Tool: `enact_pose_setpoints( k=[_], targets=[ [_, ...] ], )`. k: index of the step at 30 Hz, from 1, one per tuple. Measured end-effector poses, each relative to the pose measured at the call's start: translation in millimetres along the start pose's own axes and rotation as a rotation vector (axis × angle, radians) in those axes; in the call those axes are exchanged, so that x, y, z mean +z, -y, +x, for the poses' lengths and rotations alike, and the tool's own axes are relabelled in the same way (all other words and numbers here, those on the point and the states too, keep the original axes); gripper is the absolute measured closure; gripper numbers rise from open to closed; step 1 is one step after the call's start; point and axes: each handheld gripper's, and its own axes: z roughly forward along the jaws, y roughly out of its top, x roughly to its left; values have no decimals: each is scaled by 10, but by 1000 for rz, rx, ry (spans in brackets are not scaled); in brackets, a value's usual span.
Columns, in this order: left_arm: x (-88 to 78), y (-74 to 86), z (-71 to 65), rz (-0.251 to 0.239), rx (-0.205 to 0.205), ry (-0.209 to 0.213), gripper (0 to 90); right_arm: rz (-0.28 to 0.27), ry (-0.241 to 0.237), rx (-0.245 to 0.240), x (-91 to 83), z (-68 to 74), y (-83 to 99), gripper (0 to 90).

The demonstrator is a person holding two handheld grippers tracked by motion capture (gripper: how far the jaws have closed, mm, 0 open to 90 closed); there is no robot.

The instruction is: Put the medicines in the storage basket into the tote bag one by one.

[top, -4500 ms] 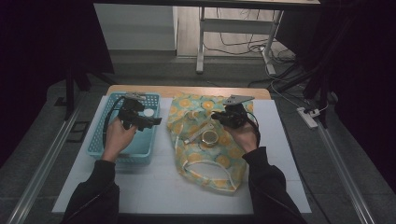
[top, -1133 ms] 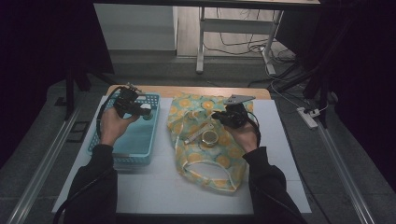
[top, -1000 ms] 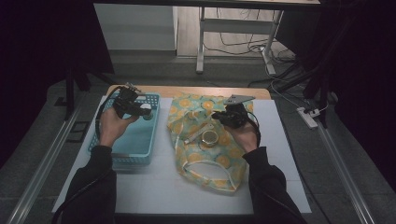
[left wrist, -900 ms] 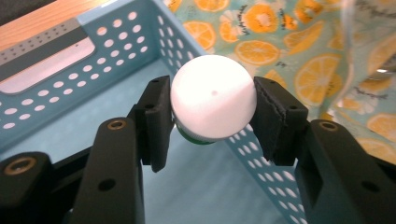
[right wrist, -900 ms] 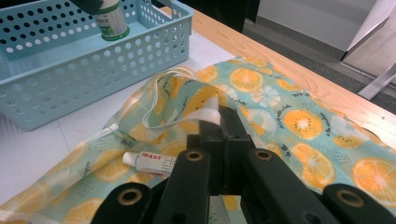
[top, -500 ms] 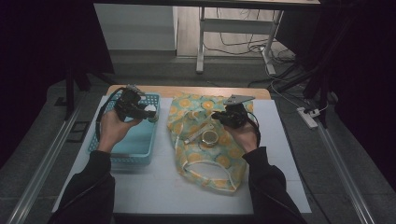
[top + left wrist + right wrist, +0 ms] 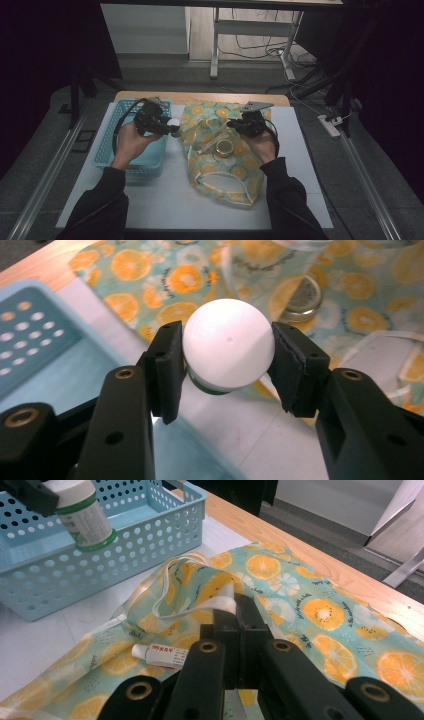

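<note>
My left gripper (image 7: pixel 169 128) is shut on a white bottle (image 7: pixel 173 122) with a green band, held by its cap above the gap between basket and bag. In the left gripper view the cap (image 7: pixel 227 342) sits clamped between both pads of the left gripper (image 7: pixel 227 352). An orange-slice print cloth bag (image 7: pixel 220 165) lies mid-table. My right gripper (image 7: pixel 235 125) is shut on the bag's white strap (image 7: pixel 223 605) at its upper edge, the right gripper (image 7: pixel 236 611) pinching it. A round tin (image 7: pixel 224 148) and a small tube (image 7: pixel 160 654) rest in the bag's mouth.
A blue perforated basket (image 7: pixel 107 150) stands left of the bag, its wall (image 7: pixel 125 545) close to the held bottle (image 7: pixel 82 515). The white mat (image 7: pixel 165 200) covers the table, with a wooden edge (image 7: pixel 200 96) at the far side. The tin (image 7: pixel 300 297) lies under see-through film.
My left gripper has carried the bottle up out of the basket and rightward toward the bag. The right gripper and the bag have stayed put.
</note>
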Motion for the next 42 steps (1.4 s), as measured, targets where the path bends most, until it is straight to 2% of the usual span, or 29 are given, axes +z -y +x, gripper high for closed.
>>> enact_pose_setpoints(
  k=[13, 26, 34, 42],
  targets=[
    [134, -109, -231, -7, 57, 54, 505, -9, -1, -1, -7, 0, -2, 899],
    [342, -294, -455, -9, 112, 100, 505, -16, 1, -3, -21, -1, -7, 899],
    [515, -431, -618, -1, 151, 120, 505, -15, 2, -2, -20, -3, -7, 899],
    [695, -540, -712, 9, 174, 131, 505, -21, 3, -1, -38, -14, -10, 899]
  ],
)
